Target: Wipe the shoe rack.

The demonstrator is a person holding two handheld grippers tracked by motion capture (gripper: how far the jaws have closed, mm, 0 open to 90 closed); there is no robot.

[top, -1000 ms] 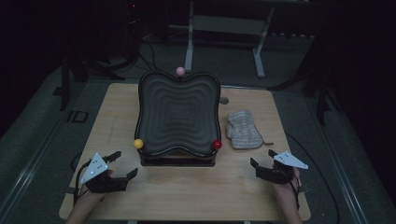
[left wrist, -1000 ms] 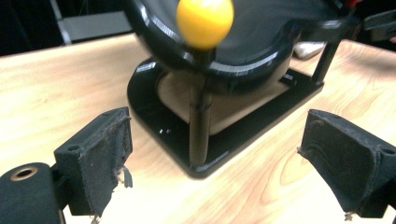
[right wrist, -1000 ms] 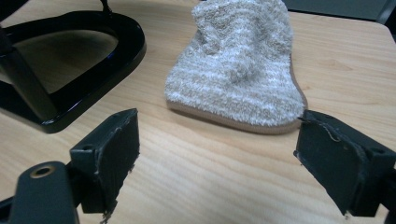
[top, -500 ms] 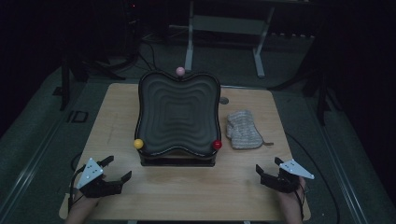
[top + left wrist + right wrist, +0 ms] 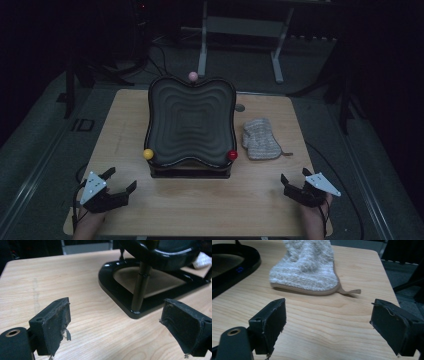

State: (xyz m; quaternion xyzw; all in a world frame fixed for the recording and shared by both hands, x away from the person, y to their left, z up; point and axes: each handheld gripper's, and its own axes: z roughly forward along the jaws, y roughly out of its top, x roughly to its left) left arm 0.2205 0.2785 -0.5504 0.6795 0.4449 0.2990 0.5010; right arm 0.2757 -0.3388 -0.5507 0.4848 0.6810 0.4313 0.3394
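While both hands have drawn back toward the near edge over the last second, the counter (image 5: 200, 210) now carries everything untouched: the big black wavy tray (image 5: 191, 121) on its stand sits mid-counter, and the knitted mitt (image 5: 261, 139) lies just right of it. That retreat suggests a reset before any reach begins. The left tongs (image 5: 120, 182) rest at the near left corner, jaws wide and empty, facing the stand's base (image 5: 120, 293). The right tongs (image 5: 295, 181) sit at the near right, also wide and empty, with the mitt (image 5: 305, 267) straight ahead, apart from them.
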